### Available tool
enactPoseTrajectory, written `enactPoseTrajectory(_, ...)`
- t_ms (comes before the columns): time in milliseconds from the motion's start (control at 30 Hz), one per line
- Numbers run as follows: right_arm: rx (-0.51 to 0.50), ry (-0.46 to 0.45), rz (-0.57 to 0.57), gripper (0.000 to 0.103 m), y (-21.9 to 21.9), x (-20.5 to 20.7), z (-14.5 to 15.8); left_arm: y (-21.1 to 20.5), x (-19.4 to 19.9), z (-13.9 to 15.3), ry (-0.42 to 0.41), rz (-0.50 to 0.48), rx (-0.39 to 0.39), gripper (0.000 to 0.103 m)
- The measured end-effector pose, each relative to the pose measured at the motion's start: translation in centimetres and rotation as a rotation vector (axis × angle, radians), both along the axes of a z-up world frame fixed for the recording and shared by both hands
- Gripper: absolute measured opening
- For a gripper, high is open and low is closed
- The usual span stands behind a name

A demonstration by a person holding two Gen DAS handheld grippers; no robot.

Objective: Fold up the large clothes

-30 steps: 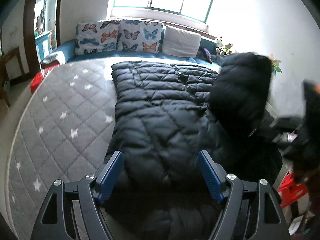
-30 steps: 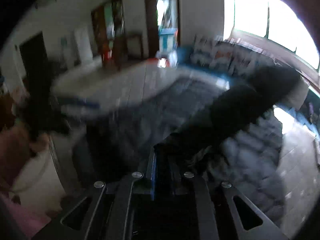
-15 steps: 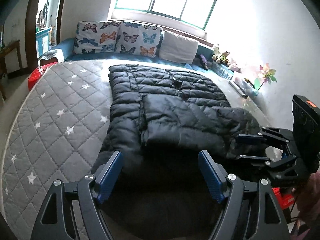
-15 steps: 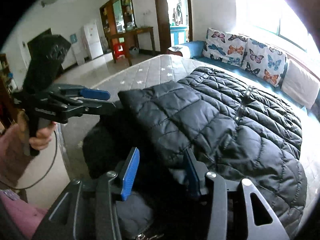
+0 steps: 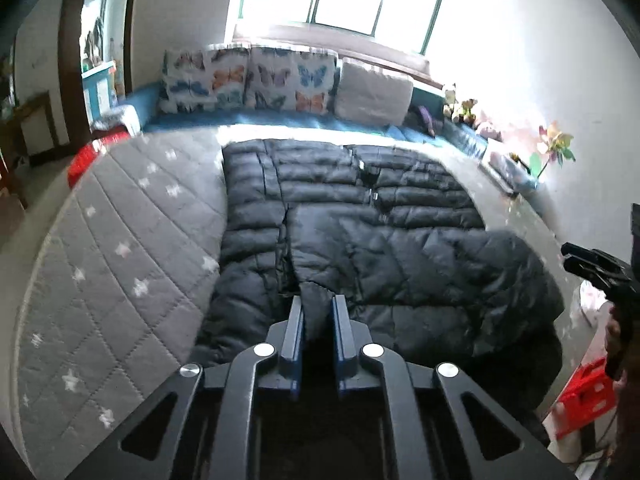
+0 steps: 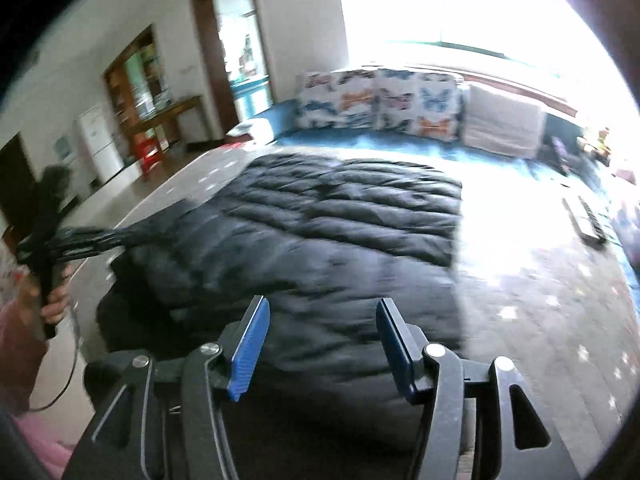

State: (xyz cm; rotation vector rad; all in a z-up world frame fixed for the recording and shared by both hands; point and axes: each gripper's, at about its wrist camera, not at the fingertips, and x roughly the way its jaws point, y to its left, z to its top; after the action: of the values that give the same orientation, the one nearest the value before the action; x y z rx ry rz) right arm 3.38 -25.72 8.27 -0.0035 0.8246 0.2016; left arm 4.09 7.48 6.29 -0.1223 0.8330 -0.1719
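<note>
One black quilted jacket (image 5: 360, 216) is spread on the grey star-patterned bed (image 5: 120, 248), long axis running from the near edge toward the cushions at the window, and one sleeve is seen folded across the lower body. The left claw (image 5: 318, 320) is shown pressed together on a small ridge of jacket fabric at the near hem, the pinched fold poking up between the blue pads, so the garment lies straight ahead of and under this claw. The right claw (image 6: 320, 344) is seen with its jaws opening and nothing between the pads (only the jacket's near right edge below them, not touched as far as can be told; the frame is blurred). In the left wrist view the right claw shows only as a dark shape at the far right edge, off the garment, so the left hand is judged the nearer and the only one with a hold. The coming move is judged to turn on that hem grip: the fabric would be drawn along the long axis toward the collar. Counted: one jacket, two claws, three butterfly cushions (image 5: 256, 80), one white cushion (image 5: 372, 92), one red stool (image 5: 584, 396).
</note>
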Motion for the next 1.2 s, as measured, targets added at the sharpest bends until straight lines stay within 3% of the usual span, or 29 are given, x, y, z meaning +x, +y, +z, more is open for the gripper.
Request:
enactPoseTrajectory(167,0.032,-0.016,-0.081,0.077,-2.8,0.8,-0.7,0.0,-2.8,1.6,-0.057,0.009,0.047,0.011)
enactPoseTrajectory(300,0.092,0.066,-0.066,0.077,-2.9,1.8,-4.2,0.5,-2.4,-0.9,0.030,0.030,0.083,0.011)
enactPoseTrajectory(400,0.064,0.106,-0.044,0.080,-1.8,2.1,-7.3,1.1,-2.1,-2.2,0.054,0.045,0.085,0.011)
enactPoseTrajectory(500,0.017,0.090,-0.018,0.087,-0.9,2.0,-8.7,1.2,-2.0,-3.2,0.069,0.049,0.111,0.011)
enactPoseTrajectory(600,-0.030,0.111,-0.004,0.087,-0.3,2.0,-7.5,1.1,-1.8,-3.5,0.087,0.044,0.142,0.016)
enactPoseTrajectory(767,0.004,0.083,0.021,0.087,-0.2,1.8,-4.3,1.8,-2.6,-1.0,0.053,0.031,0.165,0.021)
enactPoseTrajectory(867,-0.019,0.073,0.067,0.087,1.4,2.3,-3.7,2.5,-3.4,1.6,0.001,0.045,0.148,0.023)
enactPoseTrajectory(967,-0.040,0.090,0.098,0.087,3.2,3.6,-4.4,2.3,-3.2,4.3,-0.050,0.021,0.080,0.039)
enactPoseTrajectory(1033,-0.050,0.102,0.103,0.087,4.3,4.4,-4.9,1.4,-2.3,5.0,-0.055,-0.026,0.063,0.040)
enactPoseTrajectory(1200,-0.066,0.115,0.107,0.087,6.2,5.6,-5.6,-2.2,2.9,2.9,0.006,-0.141,0.050,0.040)
